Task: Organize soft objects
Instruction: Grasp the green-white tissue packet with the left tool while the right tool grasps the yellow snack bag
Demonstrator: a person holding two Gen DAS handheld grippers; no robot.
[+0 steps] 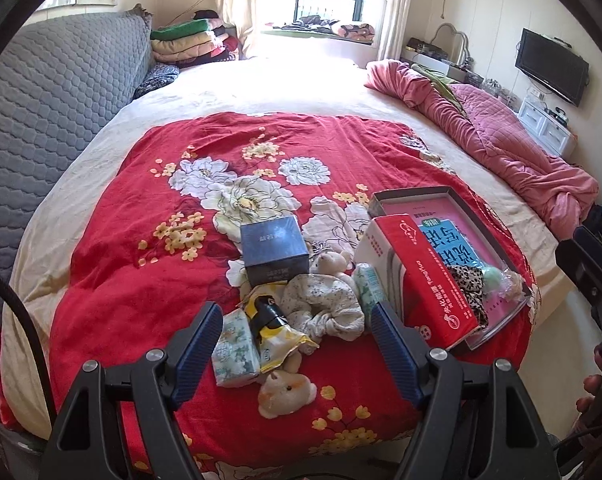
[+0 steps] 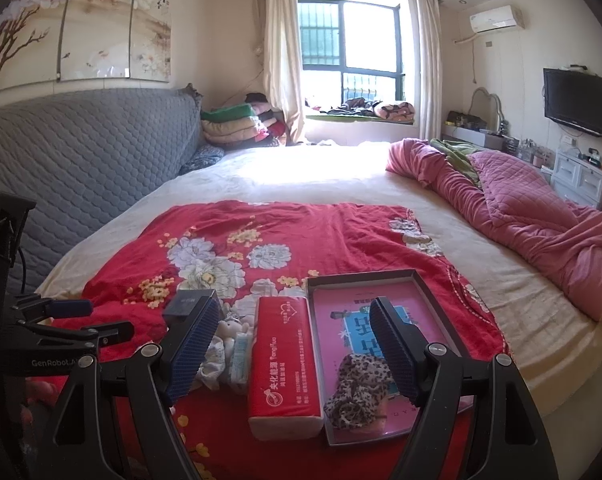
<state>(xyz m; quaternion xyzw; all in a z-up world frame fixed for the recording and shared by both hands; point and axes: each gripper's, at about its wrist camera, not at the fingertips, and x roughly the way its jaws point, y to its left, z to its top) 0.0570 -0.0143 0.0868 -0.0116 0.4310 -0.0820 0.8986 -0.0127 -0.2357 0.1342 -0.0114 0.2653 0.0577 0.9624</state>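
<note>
A heap of small things lies on the red flowered blanket: a white flowered scrunchie, a small tissue pack, a yellow-black packet, a beige plush toy and a dark box. My left gripper hangs open above this heap, nothing between its fingers. A red tissue pack lies beside a shallow pink-lined tray that holds a leopard scrunchie. My right gripper is open over the red pack and tray, empty.
A grey quilted headboard runs along the left. A crumpled pink quilt lies on the bed's right side. Folded blankets are stacked by the window. A TV and white drawers stand at the right wall.
</note>
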